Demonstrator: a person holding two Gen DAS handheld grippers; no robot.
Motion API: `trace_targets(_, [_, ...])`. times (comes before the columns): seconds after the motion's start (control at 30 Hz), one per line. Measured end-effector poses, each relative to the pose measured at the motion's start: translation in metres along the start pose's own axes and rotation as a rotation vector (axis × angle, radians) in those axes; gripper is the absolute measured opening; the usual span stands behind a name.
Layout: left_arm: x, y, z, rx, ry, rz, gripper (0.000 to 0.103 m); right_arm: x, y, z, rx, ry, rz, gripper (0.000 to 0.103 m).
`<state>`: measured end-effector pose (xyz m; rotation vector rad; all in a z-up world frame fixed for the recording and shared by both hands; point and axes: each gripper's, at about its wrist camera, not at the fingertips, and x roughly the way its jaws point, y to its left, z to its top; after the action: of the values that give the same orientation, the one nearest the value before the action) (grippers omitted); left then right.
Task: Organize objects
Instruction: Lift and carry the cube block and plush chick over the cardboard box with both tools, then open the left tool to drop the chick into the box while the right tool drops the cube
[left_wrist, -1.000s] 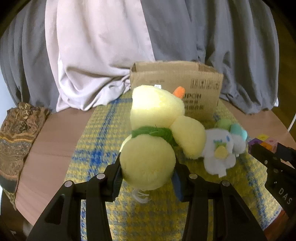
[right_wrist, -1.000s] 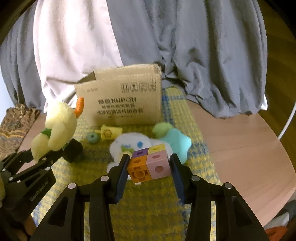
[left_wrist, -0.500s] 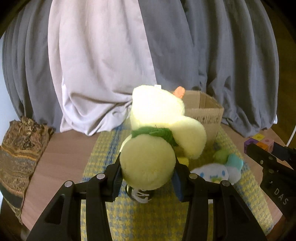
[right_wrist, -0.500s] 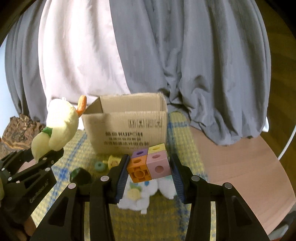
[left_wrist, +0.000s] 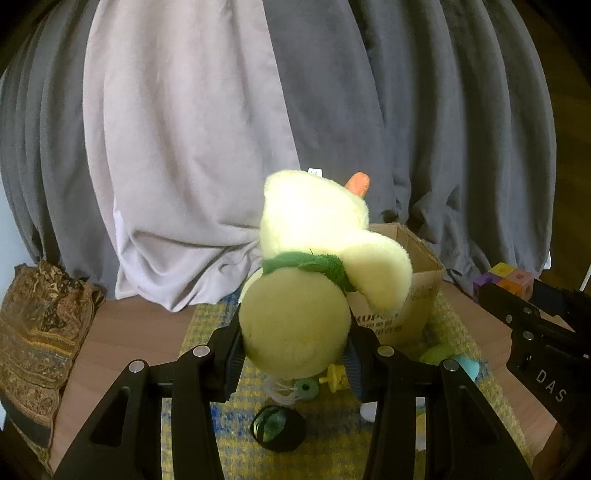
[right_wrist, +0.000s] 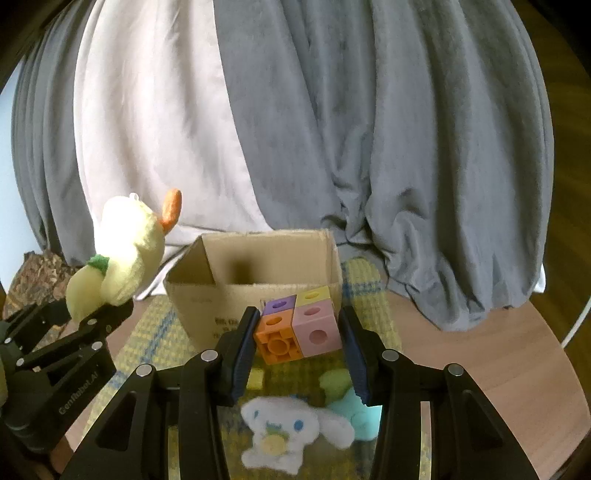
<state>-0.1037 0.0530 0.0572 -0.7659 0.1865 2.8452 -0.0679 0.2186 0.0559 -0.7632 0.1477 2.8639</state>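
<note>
My left gripper (left_wrist: 293, 345) is shut on a yellow plush duck (left_wrist: 295, 325) with a green collar and orange beak, held up above the mat. In the right wrist view the same duck (right_wrist: 122, 254) hangs at the left. My right gripper (right_wrist: 297, 332) is shut on a block of coloured cubes (right_wrist: 299, 326), orange, pink, purple and yellow, in front of an open cardboard box (right_wrist: 258, 280). The box (left_wrist: 413, 295) stands behind the duck, partly hidden. The cube block (left_wrist: 509, 278) also shows at the right of the left wrist view.
On the yellow-blue checked mat (right_wrist: 147, 343) lie a white plush dog (right_wrist: 284, 432), a teal and green plush (right_wrist: 354, 406), a green ring (left_wrist: 304, 387), a yellow toy (left_wrist: 334, 378) and a dark round object (left_wrist: 277, 428). Grey and pale curtains (right_wrist: 295, 129) hang behind. A patterned cloth (left_wrist: 37, 325) sits on the left.
Both grippers have risen with the duck and the cube block still held. The box now shows its open top, and the toys on the mat lie lower in view.
</note>
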Motion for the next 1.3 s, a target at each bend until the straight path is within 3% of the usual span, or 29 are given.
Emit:
trace_targets(0.47, [0.039, 0.004, 0.037, 0.003, 0.001, -0.018, 0.045, 0.026, 0.009, 0.049, -0.031, -0.073, -0.015, 0.044])
trace_targets(0.87, [0.084, 0.005, 0.064, 0.002, 0.046, -0.044, 0.045, 0.079, 0.01, 0.082, -0.045, -0.006, -0.021, 0.044])
trace_targets(1.3, [0.115, 0.003, 0.07, -0.013, 0.118, -0.087, 0.046, 0.123, 0.003, 0.088, -0.006, 0.101, 0.004, 0.044])
